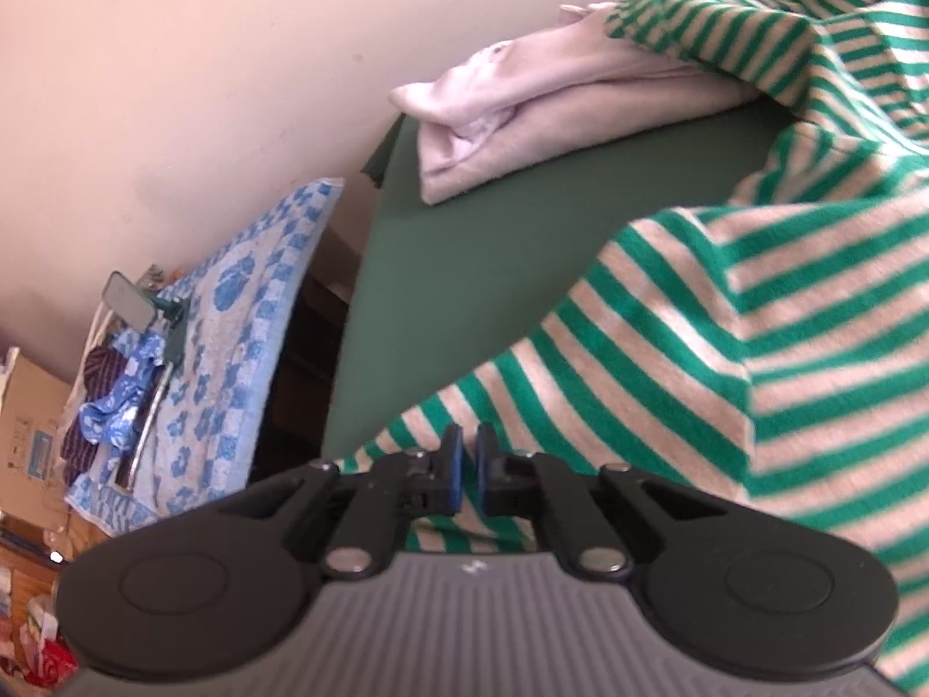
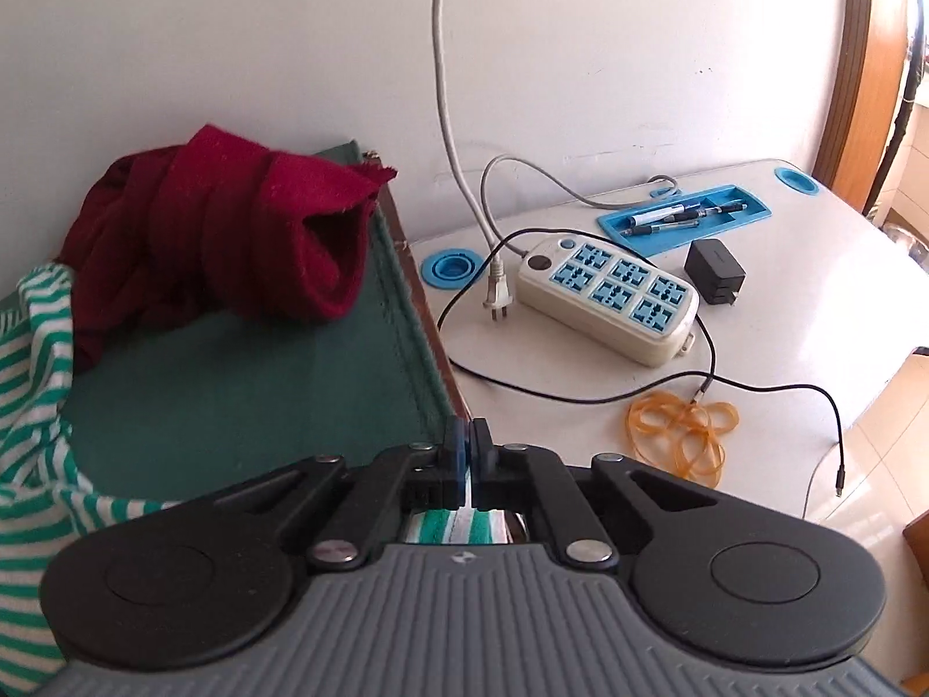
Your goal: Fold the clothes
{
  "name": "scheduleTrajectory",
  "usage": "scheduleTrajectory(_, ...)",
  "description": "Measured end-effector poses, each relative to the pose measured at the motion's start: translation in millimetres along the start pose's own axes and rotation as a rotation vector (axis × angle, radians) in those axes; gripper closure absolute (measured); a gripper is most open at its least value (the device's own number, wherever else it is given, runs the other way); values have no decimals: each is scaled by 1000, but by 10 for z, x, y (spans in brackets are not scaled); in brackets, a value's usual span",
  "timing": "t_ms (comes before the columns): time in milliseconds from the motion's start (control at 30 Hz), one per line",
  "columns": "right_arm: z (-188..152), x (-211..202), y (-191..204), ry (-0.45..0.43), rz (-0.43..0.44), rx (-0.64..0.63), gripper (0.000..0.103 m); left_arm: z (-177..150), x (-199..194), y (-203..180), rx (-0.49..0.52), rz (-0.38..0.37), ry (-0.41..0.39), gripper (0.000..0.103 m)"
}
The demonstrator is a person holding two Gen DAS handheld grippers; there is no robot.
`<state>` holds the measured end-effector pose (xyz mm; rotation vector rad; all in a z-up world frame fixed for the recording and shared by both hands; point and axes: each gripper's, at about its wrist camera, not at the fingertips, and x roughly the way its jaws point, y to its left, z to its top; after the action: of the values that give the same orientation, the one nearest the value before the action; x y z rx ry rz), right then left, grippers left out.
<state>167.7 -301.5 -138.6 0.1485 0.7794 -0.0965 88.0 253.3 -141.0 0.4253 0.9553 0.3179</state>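
Striped top, green and cream, fills the right half of my left wrist view and the lower left corner of my right one, draped over the green table; I read it as held up at two points so the cloth hangs open for a fold, though which fold I cannot settle from this. My left gripper, low centre of its frame, has its blue pads nearly pressed together with striped fabric right at them; I judge it pinches an edge of the top. My right gripper is pressed shut as well, and a strip of the same stripes shows just beneath its fingers, so I take it to be pinching the top too.

Only the left view gives me the pale pink garment lying folded at upper centre, partly under the stripes, and the blue patterned towel at lower left, off the table. Only the right view shows the dark red garment heaped at the table's far edge, upper left, plus the power strip and rubber bands on the white desk to the right.
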Motion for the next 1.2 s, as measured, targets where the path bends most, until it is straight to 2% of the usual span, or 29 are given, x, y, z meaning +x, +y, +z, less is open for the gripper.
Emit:
scheduleTrajectory(100, -8, 25, -24, -39, -96, -53, 100, 49, 52, -33, 12, 26, -2, 103)
scheduleTrajectory(133, -39, -26, -41, -42, -105, -62, 99, 16, 18, -2, 3, 22, -8, 103)
scheduleTrajectory(200, -191, -334, -101, -10, -31, -25, 88, -48, -51, 60, -13, 13, -19, 103)
scheduleTrajectory(267, -343, -643, -160, 23, 43, 12, 68, -112, -120, 123, -29, 4, -31, 85)
scheduleTrajectory(333, -589, -881, -140, 64, 85, -3, 58, -176, -189, 185, -45, -5, -43, 87)
scheduleTrajectory(433, -938, -1055, -7, 75, 37, -72, 56, -273, -293, 278, -70, -18, -60, 87)
scheduleTrajectory(533, -1081, -980, 106, 65, -7, -116, 54, -378, -305, 261, -49, -36, -53, 86)
scheduleTrajectory(600, -1087, -957, 139, 40, -17, -115, 71, -408, -235, 224, -39, -20, -44, 87)
scheduleTrajectory(633, -1077, -957, 142, 40, -17, -116, 93, -421, -204, 206, -33, -12, -40, 90)
scheduleTrajectory(733, -1032, -964, 90, 30, -99, -147, 96, -436, -191, 165, 11, 8, -46, 90)
scheduleTrajectory(800, -1023, -935, -37, 26, -126, -115, 96, -505, -180, 138, 60, 36, -72, 90)
scheduleTrajectory(867, -1024, -895, -127, 19, -137, -84, 92, -539, -205, 178, 70, 29, -85, 90)
scheduleTrajectory(933, -1009, -897, -13, 20, -191, -130, 89, -547, -259, 269, 50, -5, -89, 94)
scheduleTrajectory(1000, -997, -1085, 61, -2, -206, -71, 81, -554, -313, 360, 30, -39, -93, 90)
scheduleTrajectory(1033, -1023, -1255, 95, -42, -198, -48, 69, -558, -340, 406, 20, -56, -96, 86)
scheduleTrajectory(1067, -1063, -1432, 139, -78, -183, -40, 51, -562, -367, 452, 10, -73, -98, 86)
scheduleTrajectory(1100, -1137, -1607, 199, -92, -153, -66, 45, -573, -402, 497, 1, -90, -100, 85)
scheduleTrajectory(1200, -1387, -1960, 236, -22, -23, -135, 51, -828, -703, 549, -21, -140, -91, 80)
